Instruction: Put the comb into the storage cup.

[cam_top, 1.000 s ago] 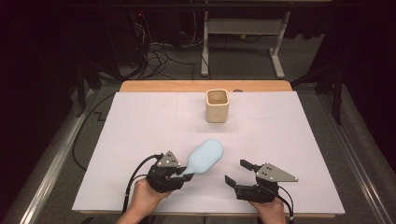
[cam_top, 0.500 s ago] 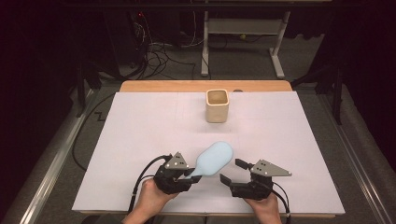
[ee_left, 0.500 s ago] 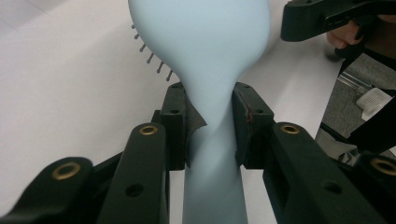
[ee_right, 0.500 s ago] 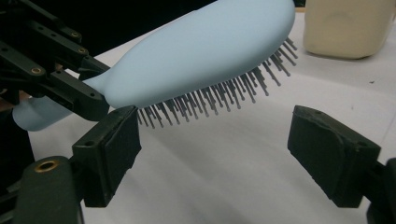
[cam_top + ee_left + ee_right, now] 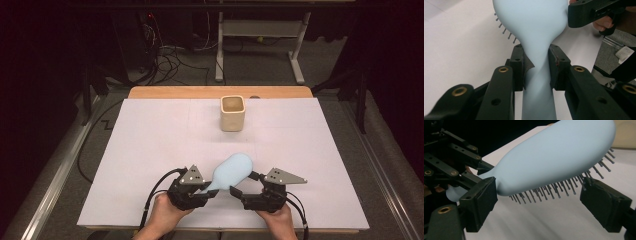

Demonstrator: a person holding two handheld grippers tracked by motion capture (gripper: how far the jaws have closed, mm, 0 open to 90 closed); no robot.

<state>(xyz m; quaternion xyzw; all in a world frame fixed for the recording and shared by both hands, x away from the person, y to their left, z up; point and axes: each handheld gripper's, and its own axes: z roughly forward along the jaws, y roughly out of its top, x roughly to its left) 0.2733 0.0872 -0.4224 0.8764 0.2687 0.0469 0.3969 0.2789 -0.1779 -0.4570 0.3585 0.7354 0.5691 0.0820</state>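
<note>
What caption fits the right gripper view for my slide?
Right gripper open around the bristled head of a pale blue hairbrush, whose handle the left gripper clamps.

Two hands reach in from the near edge of the desk, each holding a black gripper. The left hand (image 5: 162, 215) holds the left gripper (image 5: 206, 189), whose jaws point up and to the right and are clamped on the narrow handle of a pale blue hairbrush (image 5: 232, 171). The right hand (image 5: 276, 219) holds the right gripper (image 5: 241, 191), pointing left toward the other; its jaws are spread wide, one on each side of the brush head.
</note>
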